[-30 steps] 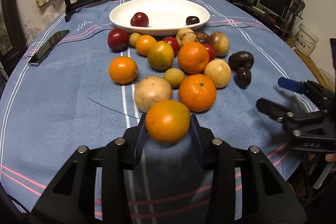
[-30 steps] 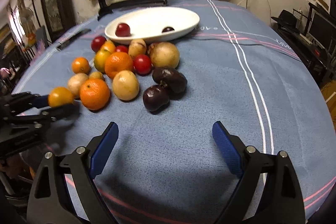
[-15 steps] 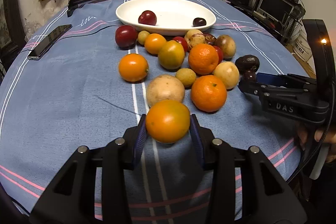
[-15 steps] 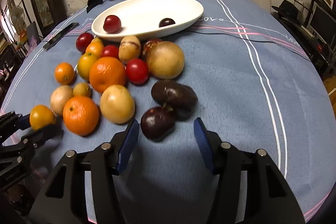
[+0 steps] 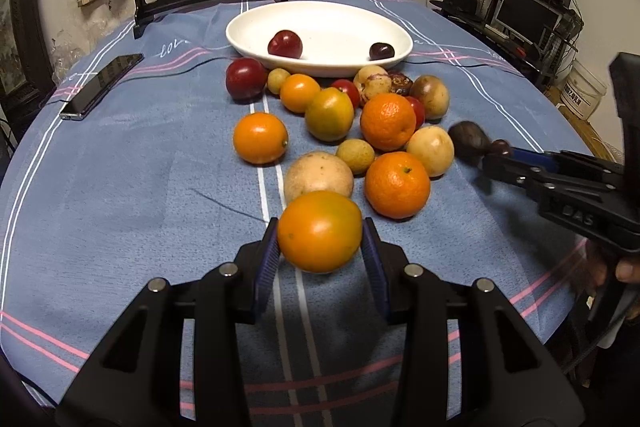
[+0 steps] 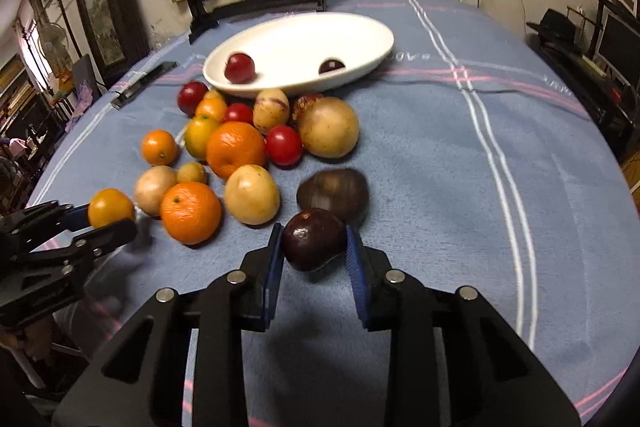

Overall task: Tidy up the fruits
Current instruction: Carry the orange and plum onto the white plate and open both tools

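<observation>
- The left gripper (image 5: 320, 247) is clamped on a round orange-yellow citrus fruit (image 5: 319, 231), blue pads pressed to either flank; the fruit sits up off the blue striped tablecloth (image 5: 120, 187), just ahead of the fingertips
- Straight ahead of that gripper, beyond the loose heap of oranges, pale round fruits and small red ones, lies the white oval ceramic dish (image 5: 320, 27) — already holding a red plum (image 5: 285, 44) and a small dark fruit (image 5: 381, 51); my guess is the dish is the goal, so the carry runs forward over the heap, not around it
- The right gripper (image 6: 315, 251) is shut narrow on a small dark purple round fruit (image 6: 314, 238); a second, larger dark brown fruit (image 6: 333, 193) rests just beyond it, close enough that I cannot tell whether they touch
- From the right gripper the dish lies ahead and slightly left, its long axis running across; neither hand looks clearly nearer
</observation>
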`<state>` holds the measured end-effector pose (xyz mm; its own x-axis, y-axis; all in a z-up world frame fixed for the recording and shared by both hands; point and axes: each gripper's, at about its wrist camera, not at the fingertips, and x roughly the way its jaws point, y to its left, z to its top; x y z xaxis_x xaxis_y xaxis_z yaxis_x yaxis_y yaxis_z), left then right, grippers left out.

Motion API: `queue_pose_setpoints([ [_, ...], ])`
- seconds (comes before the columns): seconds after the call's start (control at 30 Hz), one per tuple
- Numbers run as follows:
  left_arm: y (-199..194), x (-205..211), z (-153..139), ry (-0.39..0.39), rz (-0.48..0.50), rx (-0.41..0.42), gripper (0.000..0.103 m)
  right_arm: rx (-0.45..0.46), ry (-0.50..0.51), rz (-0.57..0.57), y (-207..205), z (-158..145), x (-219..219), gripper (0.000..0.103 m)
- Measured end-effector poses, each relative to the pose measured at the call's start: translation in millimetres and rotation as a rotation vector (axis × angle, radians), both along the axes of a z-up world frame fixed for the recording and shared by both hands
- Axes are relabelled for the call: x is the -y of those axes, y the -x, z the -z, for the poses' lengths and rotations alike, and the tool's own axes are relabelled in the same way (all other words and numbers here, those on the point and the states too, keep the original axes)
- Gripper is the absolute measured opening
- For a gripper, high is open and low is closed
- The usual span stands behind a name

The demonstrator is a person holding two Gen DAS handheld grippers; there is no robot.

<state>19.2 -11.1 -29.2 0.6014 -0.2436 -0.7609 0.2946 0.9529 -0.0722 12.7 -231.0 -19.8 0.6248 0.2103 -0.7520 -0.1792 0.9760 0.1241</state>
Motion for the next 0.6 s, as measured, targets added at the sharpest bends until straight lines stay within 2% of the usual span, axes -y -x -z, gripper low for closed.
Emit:
queue_pose_setpoints([
  [0.33, -2, 4, -23, 0.008, 0.022, 0.053, 0.041, 0.105, -0.019, -0.011, 15, -31, 5, 0.031],
  [0.4, -9, 3, -31, 0.022, 0.03, 0.06, 0.041, 0.122, -0.018, -0.021, 12, -37, 4, 0.031],
  [0.6, -43, 12, -62, -0.002, 0.025, 0.149, 0.041, 0.19, -0.023, -0.052, -17, -67, -4, 0.031],
])
